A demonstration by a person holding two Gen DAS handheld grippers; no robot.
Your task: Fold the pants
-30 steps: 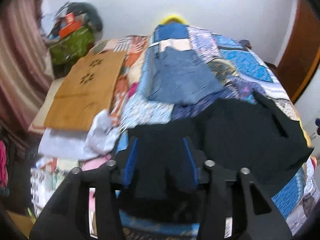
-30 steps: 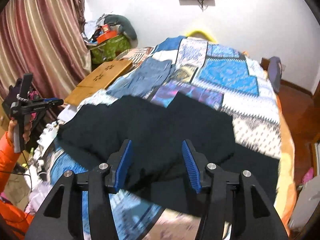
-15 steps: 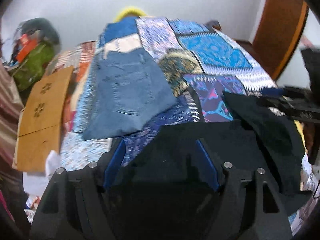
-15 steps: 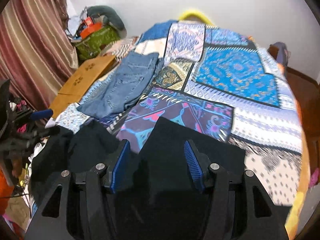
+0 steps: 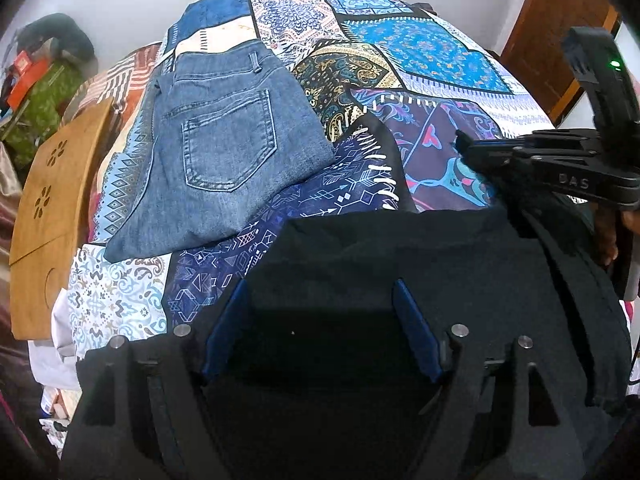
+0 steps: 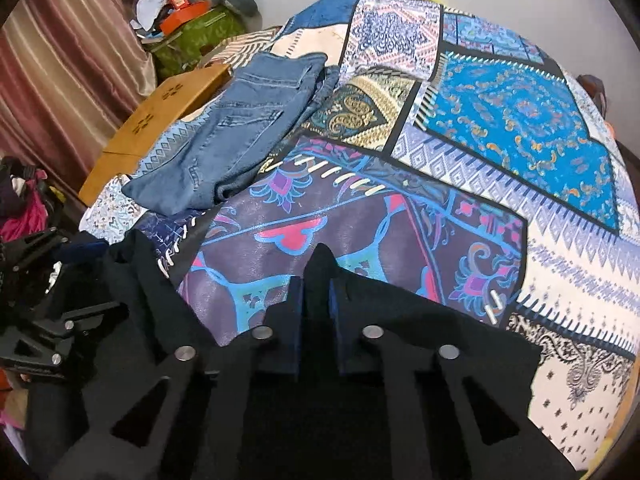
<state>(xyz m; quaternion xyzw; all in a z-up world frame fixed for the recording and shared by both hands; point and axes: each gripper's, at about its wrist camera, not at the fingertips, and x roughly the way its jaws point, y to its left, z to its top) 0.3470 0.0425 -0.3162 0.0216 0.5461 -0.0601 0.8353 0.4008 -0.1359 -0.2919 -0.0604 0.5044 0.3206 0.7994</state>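
Observation:
Black pants (image 5: 440, 260) lie spread on the near part of a patchwork bedspread (image 5: 420, 48). My left gripper (image 5: 320, 328) points steeply down over them; its jaws are opening, with black cloth lying between the blue pads (image 5: 416, 332) but not pinched. In the right wrist view my right gripper (image 6: 318, 300) is shut on a raised peak of the black pants (image 6: 440, 340). From the left wrist view the right gripper (image 5: 480, 152) reaches in from the right edge, a hand behind it. The left gripper (image 6: 44, 332) shows at the right view's left edge.
Folded blue jeans (image 5: 224, 148) lie farther up the bed on the left. A wooden lap table (image 5: 52, 200) sits beyond the bed's left edge, with a green bag (image 6: 192, 36) and a striped curtain (image 6: 60, 60) behind. A brown door (image 5: 560, 20) stands at right.
Both grippers came down and forward toward the bed. The right gripper's jaws shut on a pinch of black cloth. The left gripper's jaws spread wider.

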